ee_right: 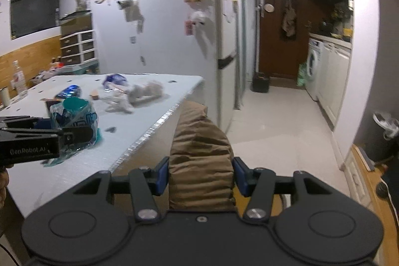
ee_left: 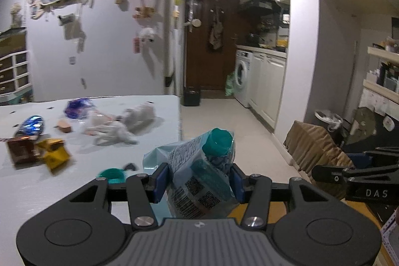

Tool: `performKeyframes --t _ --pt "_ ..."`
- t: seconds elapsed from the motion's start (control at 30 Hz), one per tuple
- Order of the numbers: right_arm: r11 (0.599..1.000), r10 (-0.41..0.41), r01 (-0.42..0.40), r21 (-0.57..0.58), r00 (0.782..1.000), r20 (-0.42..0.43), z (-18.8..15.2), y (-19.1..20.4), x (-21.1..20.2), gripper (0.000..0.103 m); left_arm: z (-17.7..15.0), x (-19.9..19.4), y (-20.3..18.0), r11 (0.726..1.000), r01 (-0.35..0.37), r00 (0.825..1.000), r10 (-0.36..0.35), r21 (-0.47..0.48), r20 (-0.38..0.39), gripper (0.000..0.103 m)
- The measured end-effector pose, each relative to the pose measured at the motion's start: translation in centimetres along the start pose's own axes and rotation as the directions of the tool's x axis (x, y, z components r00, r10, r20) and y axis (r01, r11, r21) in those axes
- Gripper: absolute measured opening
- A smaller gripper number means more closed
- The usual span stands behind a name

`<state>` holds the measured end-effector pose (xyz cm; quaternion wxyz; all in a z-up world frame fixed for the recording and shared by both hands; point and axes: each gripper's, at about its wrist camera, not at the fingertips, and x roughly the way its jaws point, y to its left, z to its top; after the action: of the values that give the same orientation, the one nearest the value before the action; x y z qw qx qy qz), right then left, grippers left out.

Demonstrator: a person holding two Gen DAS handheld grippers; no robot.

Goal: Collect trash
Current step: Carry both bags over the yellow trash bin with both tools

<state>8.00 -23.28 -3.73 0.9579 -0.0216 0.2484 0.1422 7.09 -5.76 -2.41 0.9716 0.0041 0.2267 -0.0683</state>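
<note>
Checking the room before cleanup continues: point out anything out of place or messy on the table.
The white table is strewn with litter: a crumpled clear plastic bag, a blue wrapper, a yellow wrapper, a brown packet and a loose teal cap near its front edge. Nothing looks spilled.

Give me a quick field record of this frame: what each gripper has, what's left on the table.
left gripper: shut on a clear plastic bottle with a teal cap
right gripper: shut on a brown paper bag
table: white, still littered
remaining trash: crumpled white plastic, blue wrapper, purple wrapper, yellow packet, brown box, teal lid
floor bin: lined, beside the wall
</note>
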Motion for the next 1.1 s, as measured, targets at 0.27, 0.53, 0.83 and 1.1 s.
performKeyframes --t 0.27,0.53,0.83,1.1 --pt "0.995 -0.050 0.055 0.078 0.996 -0.068 -2.2 -5.8 2.8 0.054 -0.4 6.4 -4.7 0.997 0.071 0.994 -0.069 0.026 -0.080 0.052" --pt "0.986 -0.059 0.083 0.142 0.985 -0.163 -4.9 -11.2 7.3 0.053 -2.7 13.7 -9.0 0.993 0.108 0.976 -0.097 0.044 -0.195 0.052" --pt "0.969 -0.041 0.103 0.224 0.963 -0.267 -8.1 -16.4 14.4 0.053 -5.8 23.4 -10.1 0.995 0.083 0.946 -0.097 -0.058 -0.311 0.052" --pt "0.949 0.012 0.116 0.293 0.916 -0.400 -8.1 -18.6 22.3 0.053 -5.8 31.5 -8.8 0.987 0.026 0.890 -0.094 -0.156 -0.446 0.052"
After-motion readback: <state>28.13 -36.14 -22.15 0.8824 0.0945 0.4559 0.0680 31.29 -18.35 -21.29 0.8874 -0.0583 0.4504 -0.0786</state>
